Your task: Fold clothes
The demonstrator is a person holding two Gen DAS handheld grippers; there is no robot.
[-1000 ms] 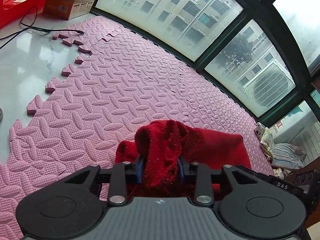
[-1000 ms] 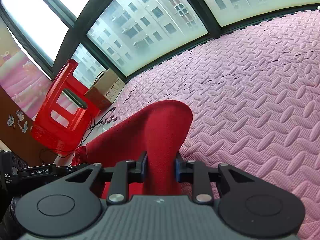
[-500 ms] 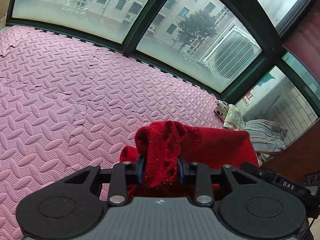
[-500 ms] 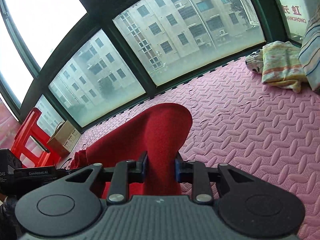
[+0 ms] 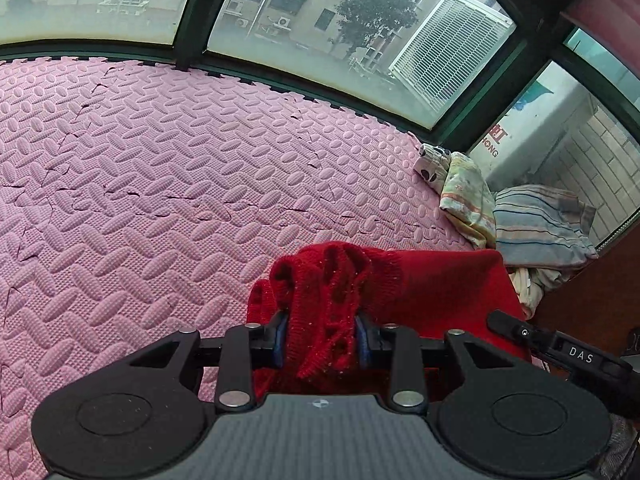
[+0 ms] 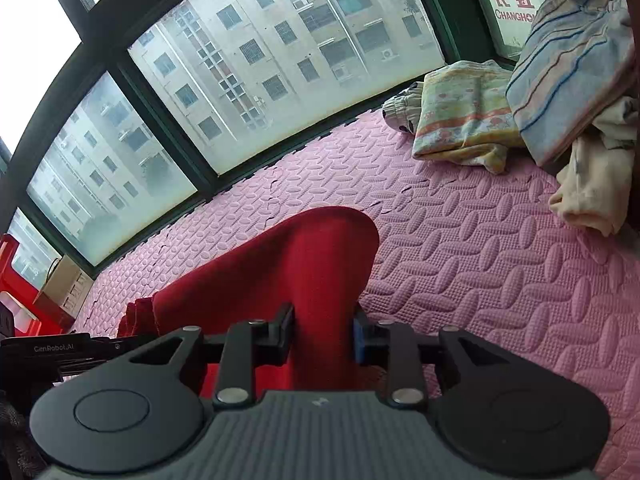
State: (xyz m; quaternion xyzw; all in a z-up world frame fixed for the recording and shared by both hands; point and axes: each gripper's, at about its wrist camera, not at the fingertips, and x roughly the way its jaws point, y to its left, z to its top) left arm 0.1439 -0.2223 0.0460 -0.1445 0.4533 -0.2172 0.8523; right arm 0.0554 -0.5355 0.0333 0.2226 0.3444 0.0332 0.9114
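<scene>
Both the left gripper [image 5: 322,340] and right gripper [image 6: 324,338], jaws easing open yet gripping, stretch the red knitted sweater [image 5: 440,280] at lower centre, likely for laying it on the pink foam mat [image 5: 160,184].

A floor of pink interlocking foam mats [image 5: 160,184], embossed with oval ridges, runs up to a wall of dark-framed windows. In the far corner, a heap of clothes [image 6: 520,112] lies on the mats: a pale floral piece, a blue striped one and a cream one. At the opposite end, a cardboard box [image 6: 66,284] stands beside a red stool [image 6: 16,280].
</scene>
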